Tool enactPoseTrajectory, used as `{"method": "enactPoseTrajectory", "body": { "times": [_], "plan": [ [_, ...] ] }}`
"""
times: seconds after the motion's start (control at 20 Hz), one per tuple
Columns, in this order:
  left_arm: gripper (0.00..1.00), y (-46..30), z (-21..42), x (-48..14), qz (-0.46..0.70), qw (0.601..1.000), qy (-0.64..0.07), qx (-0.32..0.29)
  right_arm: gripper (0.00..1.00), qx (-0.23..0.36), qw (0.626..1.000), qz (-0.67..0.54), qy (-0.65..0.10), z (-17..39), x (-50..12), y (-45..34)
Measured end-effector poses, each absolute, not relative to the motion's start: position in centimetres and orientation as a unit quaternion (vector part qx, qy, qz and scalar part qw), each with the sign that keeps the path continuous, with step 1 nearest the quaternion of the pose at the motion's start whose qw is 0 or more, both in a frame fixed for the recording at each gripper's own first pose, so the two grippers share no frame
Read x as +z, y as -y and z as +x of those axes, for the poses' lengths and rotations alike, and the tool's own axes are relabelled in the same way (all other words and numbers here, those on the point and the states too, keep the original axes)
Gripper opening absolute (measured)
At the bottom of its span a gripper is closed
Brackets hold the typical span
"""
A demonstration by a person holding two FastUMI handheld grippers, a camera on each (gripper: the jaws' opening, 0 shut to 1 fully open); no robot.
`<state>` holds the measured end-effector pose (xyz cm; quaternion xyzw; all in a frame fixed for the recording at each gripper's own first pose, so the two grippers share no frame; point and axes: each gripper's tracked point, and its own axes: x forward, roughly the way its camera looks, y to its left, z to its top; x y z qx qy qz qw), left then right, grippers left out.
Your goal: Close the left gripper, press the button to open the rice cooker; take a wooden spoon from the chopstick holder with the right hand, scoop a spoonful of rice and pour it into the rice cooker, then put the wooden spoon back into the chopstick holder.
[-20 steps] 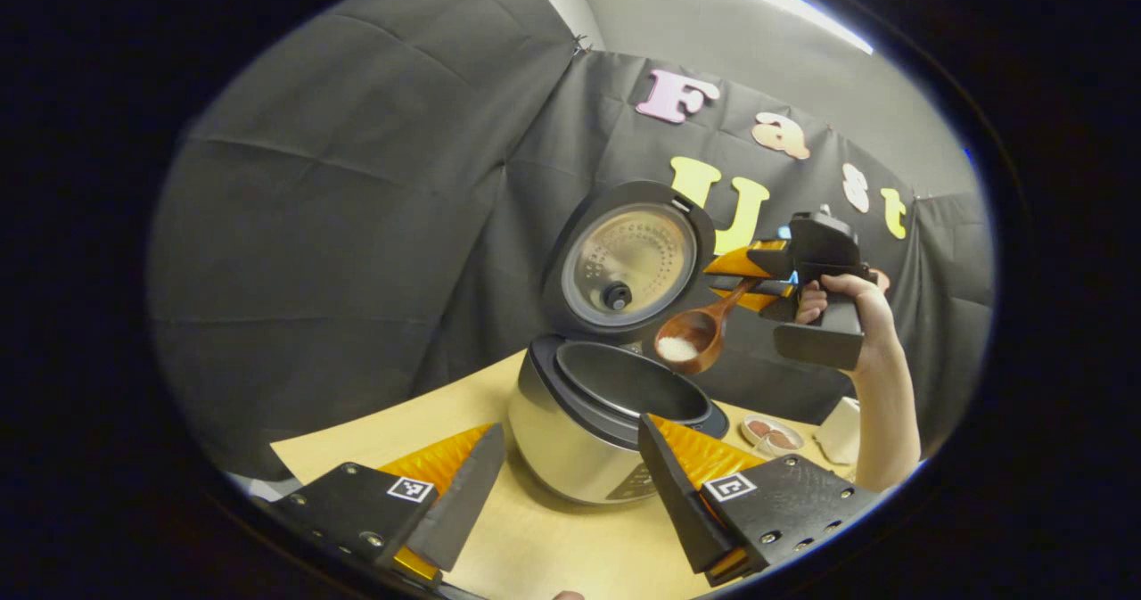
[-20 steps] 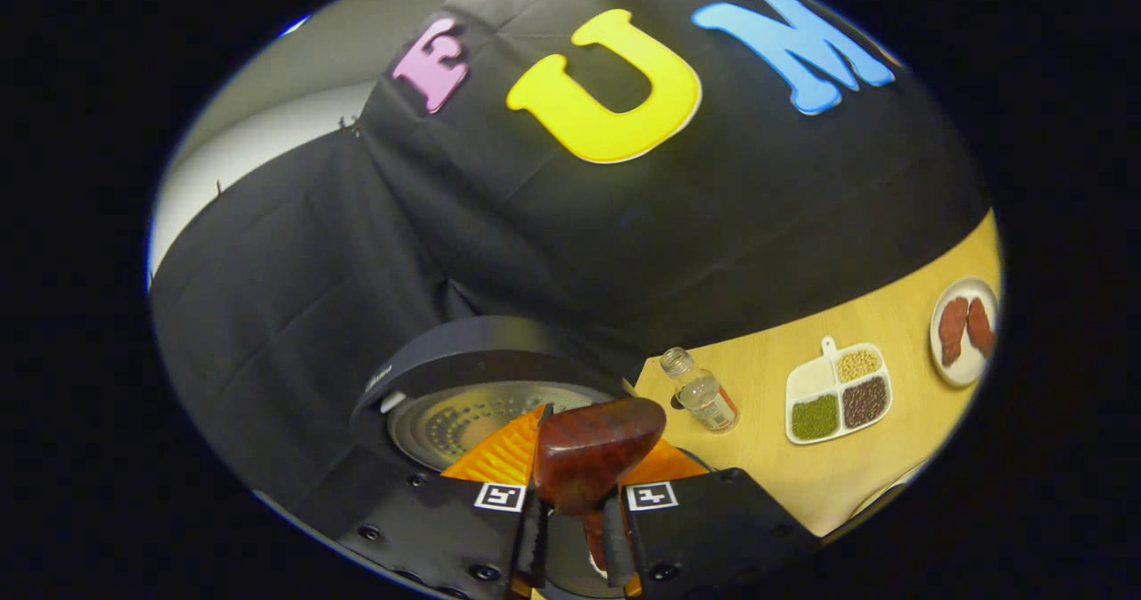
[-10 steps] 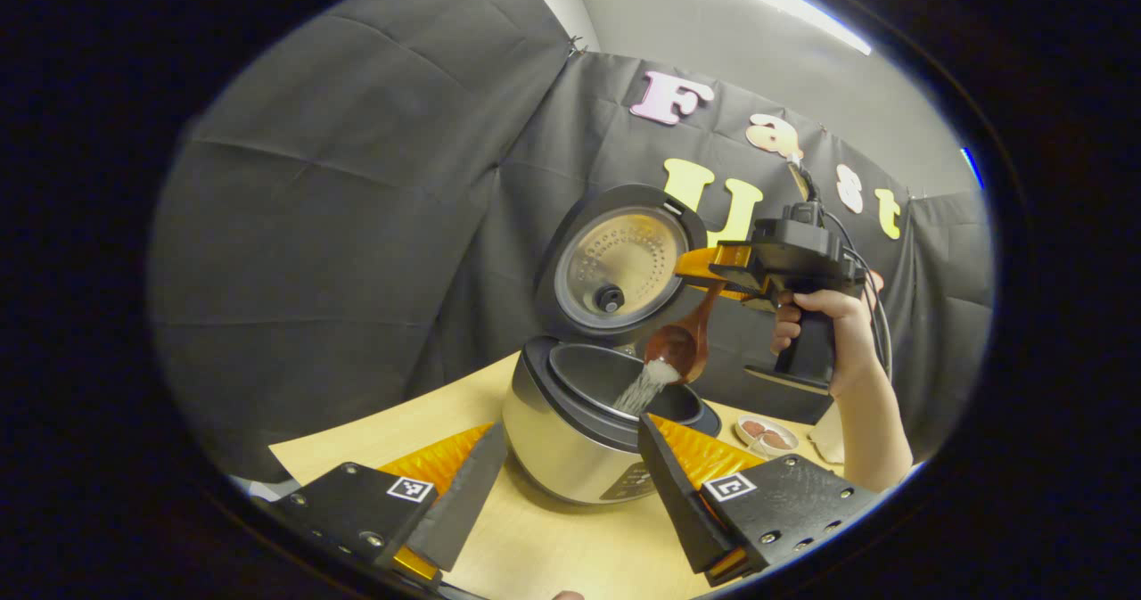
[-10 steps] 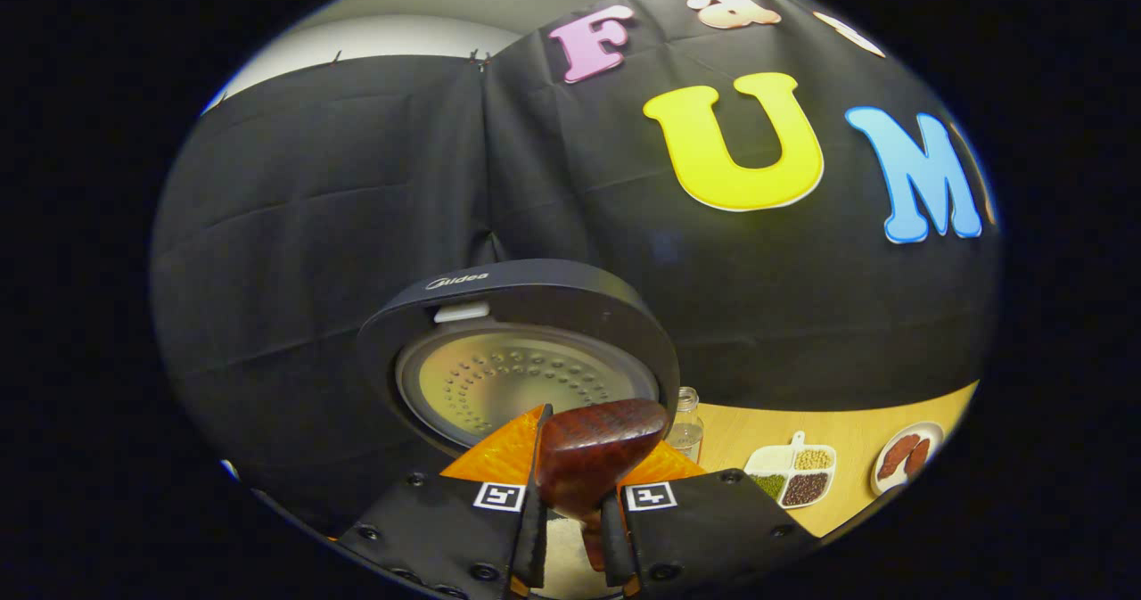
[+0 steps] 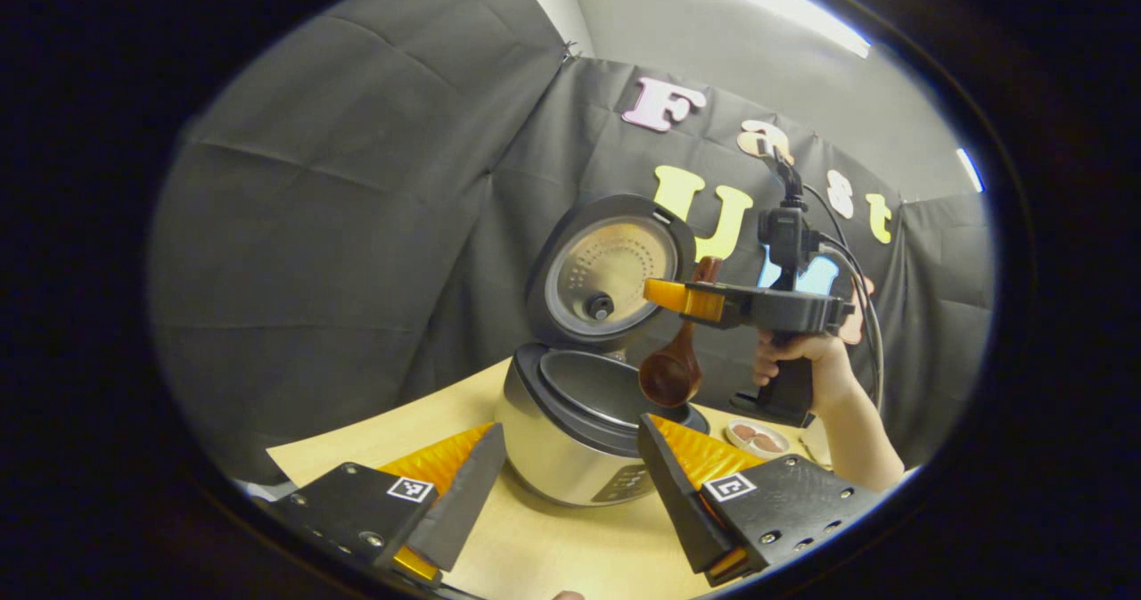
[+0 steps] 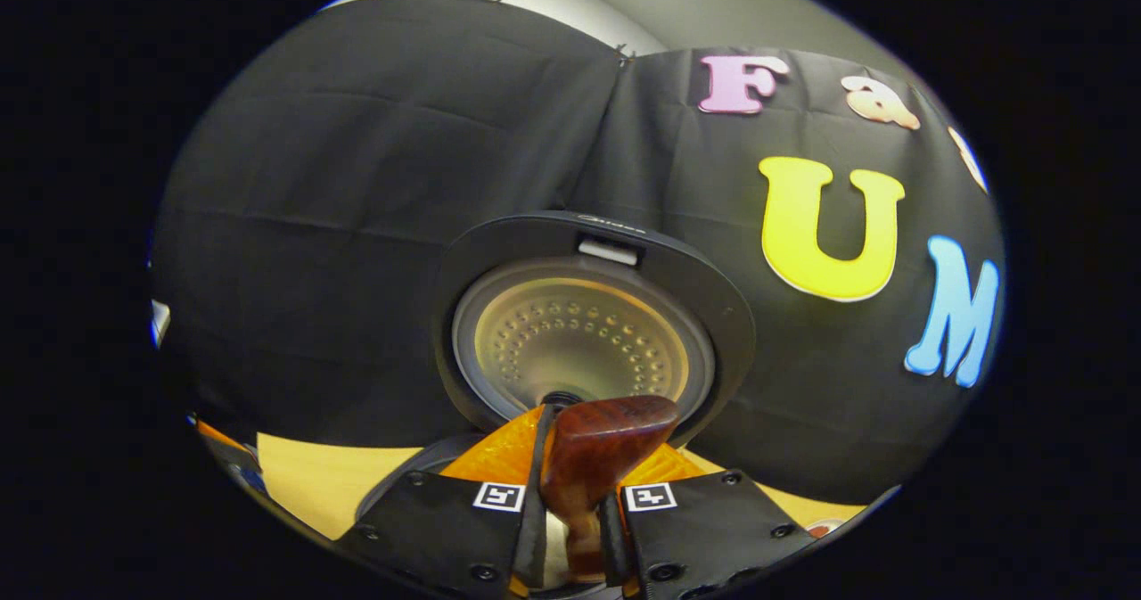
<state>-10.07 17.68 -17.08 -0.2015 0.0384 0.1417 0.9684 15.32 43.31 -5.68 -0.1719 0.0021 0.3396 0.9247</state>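
The silver rice cooker (image 5: 570, 448) stands on the wooden table with its lid (image 5: 611, 270) raised upright. Above its dark inner pot hangs the wooden spoon (image 5: 670, 373), bowl down and empty of rice. My right gripper (image 5: 677, 297), held by a hand, is shut on the spoon's handle. In the right gripper view the handle end (image 6: 606, 444) sticks up between the closed fingers of the right gripper (image 6: 575, 515), with the lid (image 6: 588, 332) straight ahead. My left gripper (image 5: 570, 480) stands open in front of the cooker, nothing between its fingers.
A small white dish (image 5: 753, 438) with reddish pieces sits on the table behind the cooker, near the person's forearm (image 5: 856, 439). Black cloth walls close in behind and to the left. Bare table (image 5: 535, 546) lies between my left fingers.
The spoon has tipped from level to bowl-down and the rice has poured out into the pot. The right gripper has rolled flat above the cooker. The left gripper has hardly moved.
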Motion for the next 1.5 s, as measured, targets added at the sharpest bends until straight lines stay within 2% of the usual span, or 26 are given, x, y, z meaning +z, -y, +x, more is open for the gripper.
{"method": "enactPoseTrajectory", "body": {
  "times": [0.15,0.3,0.4,0.7,0.9,1.3,1.35,1.4,1.5],
  "plan": [
    [0.94,-17.4,-10.3,-17.1,-0.203,0.968,-0.038,0.139,0.27,0.334,0.927,-0.173,-0.009,15.4,-6.0,-43.5],
    [0.94,-17.4,-10.2,-17.2,-0.206,0.968,-0.038,0.139,0.24,0.343,0.931,-0.122,-0.036,15.0,-5.5,-43.6],
    [0.94,-17.7,-10.1,-17.3,-0.203,0.968,-0.038,0.141,0.27,0.345,0.933,-0.095,-0.037,14.8,-4.3,-43.1],
    [0.94,-15.7,-9.7,-16.1,-0.195,0.973,-0.033,0.123,0.27,0.32,0.946,-0.037,-0.037,14.0,-1.3,-39.3],
    [0.94,-14.3,-9.4,-15.4,-0.169,0.977,-0.031,0.124,0.27,0.321,0.946,-0.004,-0.036,12.4,0.5,-35.6],
    [0.92,-8.6,-6.9,-14.0,-0.126,0.988,-0.04,0.086,0.27,0.287,0.957,0.044,-0.02,10.1,1.8,-26.0],
    [0.92,-8.1,-6.5,-14.0,-0.119,0.988,-0.045,0.084,0.24,0.284,0.957,0.06,-0.022,9.8,1.6,-24.6],
    [0.93,-7.5,-5.9,-13.7,-0.112,0.99,-0.044,0.078,0.27,0.279,0.957,0.075,-0.024,9.6,1.3,-23.1],
    [0.93,-6.0,-5.2,-13.2,-0.104,0.992,-0.043,0.065,0.27,0.26,0.961,0.09,-0.02,9.1,1.4,-19.9]
  ]
}}
